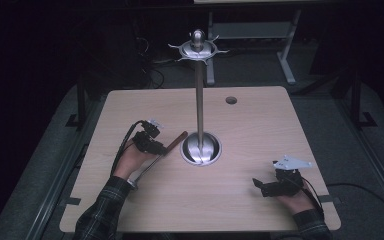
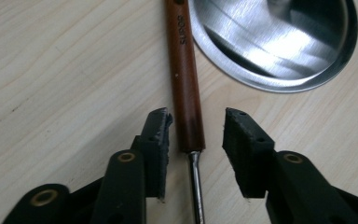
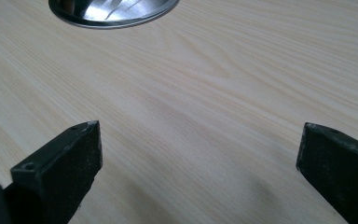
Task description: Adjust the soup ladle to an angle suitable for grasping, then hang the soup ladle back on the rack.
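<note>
The left gripper [image 2: 196,128] hovers low over the table with its jaws spread a little, one black pad on each side of the utensil's wooden handle [image 2: 185,79]. A sliver of bare tabletop shows between each pad and the wood, so the pads are not pressing on it. In the high view the left gripper [image 1: 152,142] sits just left of the stand's round base [image 1: 201,148], carried by a hand in a plaid sleeve [image 1: 102,210].

The utensil lies flat on the table. Its reddish-brown handle, with lettering printed along it, runs past the rim of the base, just beside it and seemingly not touching. Toward the person the handle ends in a thin metal shaft [image 2: 196,186], which passes back between the jaws. In the high view the handle end [image 1: 177,140] points at the base, while the shaft [image 1: 142,175] slants away from it beneath the hand.

The stand is a shiny steel dish with a tall pole [image 1: 199,100] rising from its middle to a ring of hooks [image 1: 198,49] at the top.

The right gripper [image 1: 260,186] rests well to the right of the base, nearer the person, its jaws wide apart over bare wood. In the right gripper view [image 3: 198,149] nothing lies between them, and the base rim [image 3: 112,21] shows far ahead.

The wooden table [image 1: 260,125] has a small round hole [image 1: 231,100] behind and right of the base.
</note>
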The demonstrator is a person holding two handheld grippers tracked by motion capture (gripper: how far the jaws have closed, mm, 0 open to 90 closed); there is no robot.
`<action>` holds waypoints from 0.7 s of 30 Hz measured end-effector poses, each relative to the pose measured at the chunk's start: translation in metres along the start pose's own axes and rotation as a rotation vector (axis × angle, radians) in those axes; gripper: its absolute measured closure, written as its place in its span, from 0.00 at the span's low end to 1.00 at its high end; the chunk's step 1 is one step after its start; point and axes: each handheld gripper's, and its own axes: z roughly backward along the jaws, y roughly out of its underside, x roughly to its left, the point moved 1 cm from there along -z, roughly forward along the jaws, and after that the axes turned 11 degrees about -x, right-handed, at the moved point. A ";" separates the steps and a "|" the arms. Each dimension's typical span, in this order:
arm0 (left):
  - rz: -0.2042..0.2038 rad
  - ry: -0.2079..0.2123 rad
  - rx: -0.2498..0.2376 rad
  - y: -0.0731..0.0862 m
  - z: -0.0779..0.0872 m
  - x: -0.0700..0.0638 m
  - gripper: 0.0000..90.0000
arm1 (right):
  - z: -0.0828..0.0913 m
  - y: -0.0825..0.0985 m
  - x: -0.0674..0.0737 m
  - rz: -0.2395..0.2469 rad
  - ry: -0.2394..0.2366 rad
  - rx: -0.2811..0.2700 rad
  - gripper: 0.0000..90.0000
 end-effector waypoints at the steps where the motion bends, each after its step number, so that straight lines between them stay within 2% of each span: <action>1: -0.010 -0.008 0.004 0.001 -0.001 0.000 0.63 | 0.000 0.000 0.000 0.002 0.000 0.000 0.00; 3: -0.004 -0.012 0.005 0.003 -0.002 0.000 0.60 | 0.000 0.000 0.000 0.002 0.000 -0.002 0.00; 7: -0.018 -0.013 0.022 0.005 -0.004 -0.002 0.57 | 0.000 0.000 -0.001 -0.001 0.000 -0.001 0.00; 9: -0.033 -0.021 0.035 0.005 -0.004 -0.002 0.57 | 0.000 0.000 -0.001 -0.001 0.001 0.002 0.00; 11: -0.021 -0.037 0.014 0.006 -0.006 -0.004 0.57 | 0.000 0.000 0.000 -0.002 0.002 0.003 0.00; 13: -0.036 -0.035 0.030 0.006 -0.006 -0.003 0.57 | 0.000 0.000 0.000 -0.002 0.003 0.003 0.00; 14: -0.025 -0.033 0.024 0.006 -0.007 -0.004 0.57 | 0.000 0.000 -0.001 -0.002 0.004 0.003 0.00; 15: -0.038 -0.035 0.033 0.007 -0.008 -0.004 0.58 | 0.000 0.000 -0.001 -0.001 0.004 0.004 0.00; 17: -0.028 -0.037 0.027 0.009 -0.010 -0.004 0.59 | 0.000 0.000 -0.001 -0.004 0.005 0.001 0.00; 20: -0.033 -0.030 0.045 0.010 -0.012 -0.002 0.61 | 0.000 0.000 -0.001 -0.001 0.006 0.003 0.00; 21: -0.018 -0.036 0.040 0.012 -0.014 -0.002 0.62 | 0.000 0.000 -0.001 0.003 0.006 0.002 0.00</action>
